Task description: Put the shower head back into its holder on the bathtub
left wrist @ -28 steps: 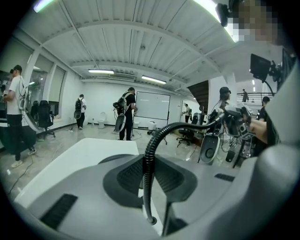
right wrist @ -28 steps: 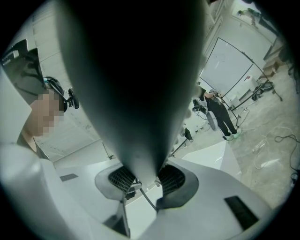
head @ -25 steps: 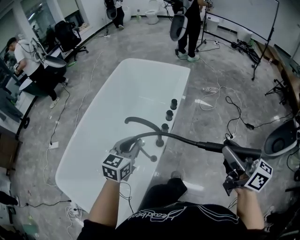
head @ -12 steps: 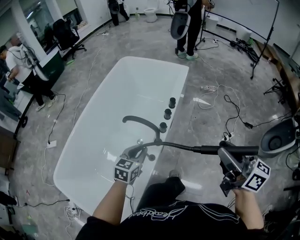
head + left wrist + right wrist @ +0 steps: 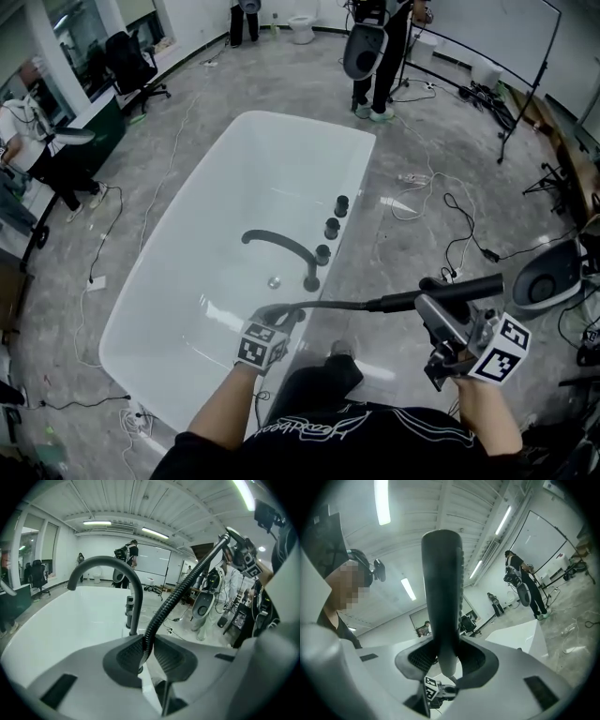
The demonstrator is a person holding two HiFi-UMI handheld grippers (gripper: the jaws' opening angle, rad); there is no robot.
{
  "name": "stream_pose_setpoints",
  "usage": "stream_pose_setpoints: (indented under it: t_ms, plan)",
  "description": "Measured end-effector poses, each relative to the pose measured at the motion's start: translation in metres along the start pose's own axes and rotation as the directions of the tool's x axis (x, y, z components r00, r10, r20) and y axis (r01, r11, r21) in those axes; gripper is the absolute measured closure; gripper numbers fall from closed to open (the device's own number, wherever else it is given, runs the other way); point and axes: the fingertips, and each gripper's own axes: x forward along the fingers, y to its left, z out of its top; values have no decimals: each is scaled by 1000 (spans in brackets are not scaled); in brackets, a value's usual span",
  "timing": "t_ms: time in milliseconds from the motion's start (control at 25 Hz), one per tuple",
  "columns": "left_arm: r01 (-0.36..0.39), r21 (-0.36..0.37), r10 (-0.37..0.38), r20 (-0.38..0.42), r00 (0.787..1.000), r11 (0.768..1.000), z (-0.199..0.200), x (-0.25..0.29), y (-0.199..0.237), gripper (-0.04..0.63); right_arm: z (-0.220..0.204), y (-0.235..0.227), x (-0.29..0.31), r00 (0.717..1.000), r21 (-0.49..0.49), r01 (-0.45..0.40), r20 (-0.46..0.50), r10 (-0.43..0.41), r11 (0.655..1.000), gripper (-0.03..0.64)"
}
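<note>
The white freestanding bathtub (image 5: 281,155) fills the middle of the head view. A dark arched spout (image 5: 281,247) and three dark round knobs (image 5: 331,228) stand along its right rim. From that rim a black ribbed hose (image 5: 342,304) runs out to the right, over the grey floor, to the dark grey wand-shaped shower head (image 5: 461,289). The shower head lies about level and well apart from the tub. The right gripper (image 5: 448,330) has its fingers closed on the wand. The left gripper (image 5: 147,651) has its fingers pinched on the hose, low down just beside the rim near the spout's foot.

I judge the step in hand to be the carry back: the head is grasped but not yet at the tub. I cannot pick out the holder itself (it likely sits on the rim about where the hose comes up). Next, the right hand must bring the wand across to the rim, tip one end downward and line it up with the socket. Meanwhile the left should feed the slack down so that no loop kinks or drags the head askew. The wand looks smooth, rigid and slim, with a rounded end.
</note>
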Motion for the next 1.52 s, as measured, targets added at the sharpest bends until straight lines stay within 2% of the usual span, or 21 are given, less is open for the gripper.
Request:
stream_pose_setpoints:
  t_ms: [160,320,520,640,800,920,1160,1360,1520]
  plan:
    - [22,-1,-22,-42,999,1000,-10,7,-7,531,2,8,11,1000,-10,-25,-5,25,1000,480]
    - [6,8,-5,-94,996,1000,-19,7,-10,512,2,14,25,998,4,-63,1,63,998,480]
    - [19,-2,-19,-88,996,1000,-22,-4,-16,462,-11,17,38,997,-22,-67,-47,66,997,479]
    - [29,-20,-30,-46,999,999,-10,-22,-21,462,-23,16,45,996,-3,-67,-62,66,998,479]
    - [33,-78,-29,59,998,996,19,-57,-26,485,-39,13,59,993,-32,-57,-105,54,998,479]
    - [28,-94,-14,148,989,995,42,-87,-31,574,-53,12,72,989,-66,-62,-139,52,996,479]
    - [52,-103,-23,262,965,993,69,-134,-48,592,-93,10,102,972,-198,-99,-231,52,975,479]
    - [46,-108,-10,310,951,993,74,-161,-54,592,-144,9,125,941,-338,-176,-333,57,925,479]
    - [30,-126,8,292,956,992,62,-170,-56,591,-188,-4,135,915,-330,-200,-401,55,922,479]
